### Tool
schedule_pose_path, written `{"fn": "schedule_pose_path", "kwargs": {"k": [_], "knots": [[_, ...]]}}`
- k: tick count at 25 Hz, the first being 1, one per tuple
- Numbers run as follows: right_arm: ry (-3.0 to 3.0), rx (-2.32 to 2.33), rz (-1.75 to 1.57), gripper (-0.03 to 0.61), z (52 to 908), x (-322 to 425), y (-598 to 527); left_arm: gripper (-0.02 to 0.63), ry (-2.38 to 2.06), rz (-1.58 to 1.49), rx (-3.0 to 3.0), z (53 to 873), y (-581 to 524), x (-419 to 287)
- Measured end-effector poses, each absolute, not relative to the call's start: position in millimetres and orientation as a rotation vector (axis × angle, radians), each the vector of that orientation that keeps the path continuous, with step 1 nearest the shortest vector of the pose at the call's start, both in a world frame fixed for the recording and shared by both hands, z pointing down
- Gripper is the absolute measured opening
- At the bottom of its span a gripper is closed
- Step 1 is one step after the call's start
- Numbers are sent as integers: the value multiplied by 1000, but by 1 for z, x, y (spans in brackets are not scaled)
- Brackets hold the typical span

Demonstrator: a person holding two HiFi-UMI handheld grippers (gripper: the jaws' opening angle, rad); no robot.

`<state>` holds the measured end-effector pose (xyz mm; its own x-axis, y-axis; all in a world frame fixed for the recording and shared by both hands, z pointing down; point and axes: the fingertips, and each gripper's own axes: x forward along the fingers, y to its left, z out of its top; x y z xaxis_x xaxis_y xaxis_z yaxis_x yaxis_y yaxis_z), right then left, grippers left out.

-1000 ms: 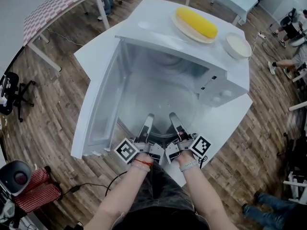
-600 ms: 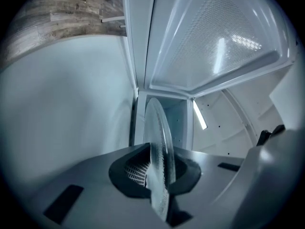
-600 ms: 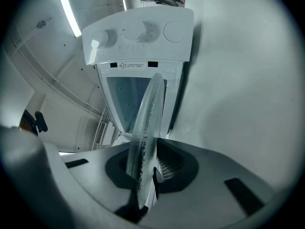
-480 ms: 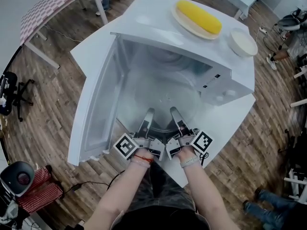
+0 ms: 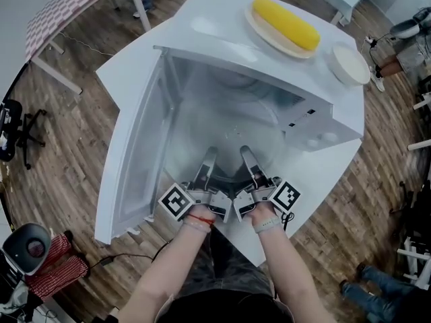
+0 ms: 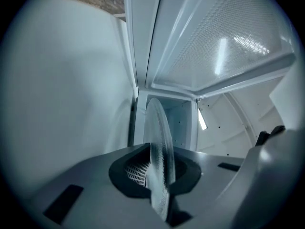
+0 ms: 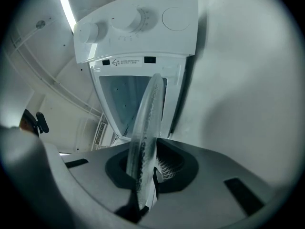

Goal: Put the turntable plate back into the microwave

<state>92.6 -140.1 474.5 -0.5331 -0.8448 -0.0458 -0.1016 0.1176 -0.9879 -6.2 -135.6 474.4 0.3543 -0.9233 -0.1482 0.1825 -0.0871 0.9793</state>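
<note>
- Fingers of the left gripper (image 5: 209, 157) and right gripper (image 5: 245, 155) each pinch the near rim of the turntable plate (image 5: 232, 136), held inside the open microwave (image 5: 316, 113).
- Uneven lowering could tilt the glass, so it slips free or seats off-centre.

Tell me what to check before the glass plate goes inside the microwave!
1. Left gripper shut on the turntable plate rim: ok.
2. Right gripper shut on the same rim: ok.
3. Microwave door wide open: ok.
4. Floor of the cavity free of things: cannot tell.
5. Corn and bowl on top, away from the opening: ok.
</note>
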Motion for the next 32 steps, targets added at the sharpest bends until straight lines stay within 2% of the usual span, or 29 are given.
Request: {"fn": "schedule_pose_path", "kwargs": {"k": [32], "knots": [[1712, -920, -1517, 49, 482, 89, -183, 37, -754, -1082, 1329, 477, -176, -11]]}}
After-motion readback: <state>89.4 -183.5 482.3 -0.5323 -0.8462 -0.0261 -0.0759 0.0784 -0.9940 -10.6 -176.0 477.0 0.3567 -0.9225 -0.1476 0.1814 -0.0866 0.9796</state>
